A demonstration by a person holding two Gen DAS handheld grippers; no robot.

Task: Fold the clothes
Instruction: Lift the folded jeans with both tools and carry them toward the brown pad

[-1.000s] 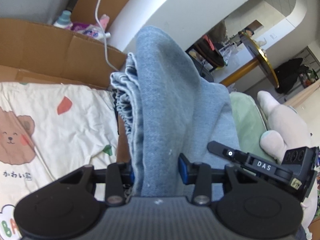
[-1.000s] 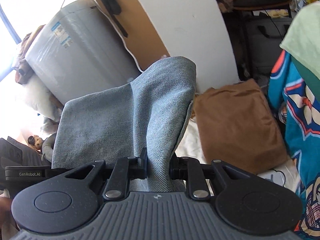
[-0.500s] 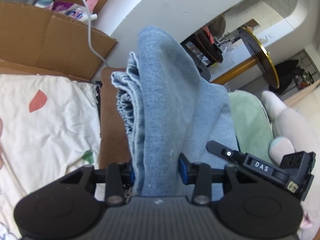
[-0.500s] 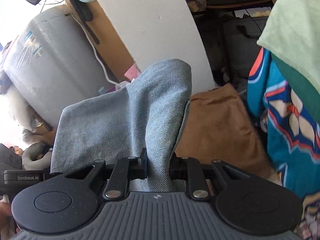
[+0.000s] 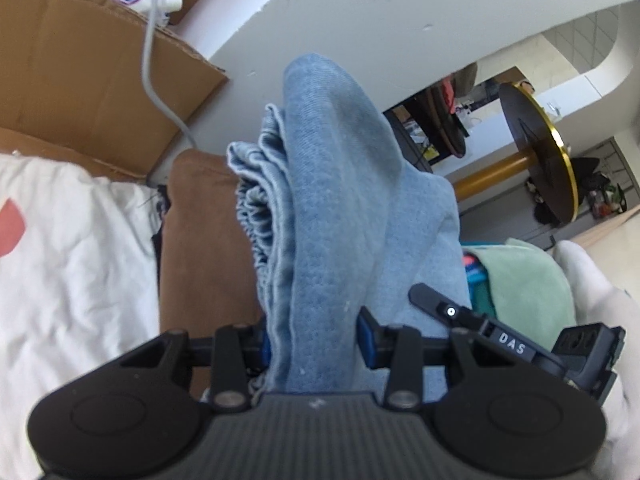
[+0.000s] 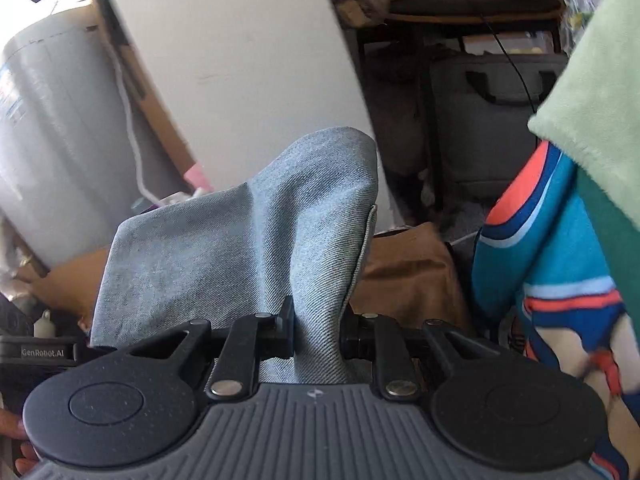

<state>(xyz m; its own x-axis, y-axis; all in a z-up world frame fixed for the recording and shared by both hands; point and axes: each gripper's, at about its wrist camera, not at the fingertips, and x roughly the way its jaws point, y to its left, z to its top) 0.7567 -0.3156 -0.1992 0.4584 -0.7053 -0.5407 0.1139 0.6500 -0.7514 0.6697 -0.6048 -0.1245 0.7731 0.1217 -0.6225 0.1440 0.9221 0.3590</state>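
Brown cloth [image 5: 200, 248] beneath gripped denim [image 5: 340, 200]

White wall [image 5: 360, 12] fills upper centre, cardboard box [image 5: 80, 80] upper left, round black gold-rimmed table [image 5: 536, 152] right, daylight bright.

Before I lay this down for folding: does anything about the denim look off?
The denim garment is bunched where the left tongs hold it, gathered edge crumpled on one side; the right tongs pinch smoother cloth.
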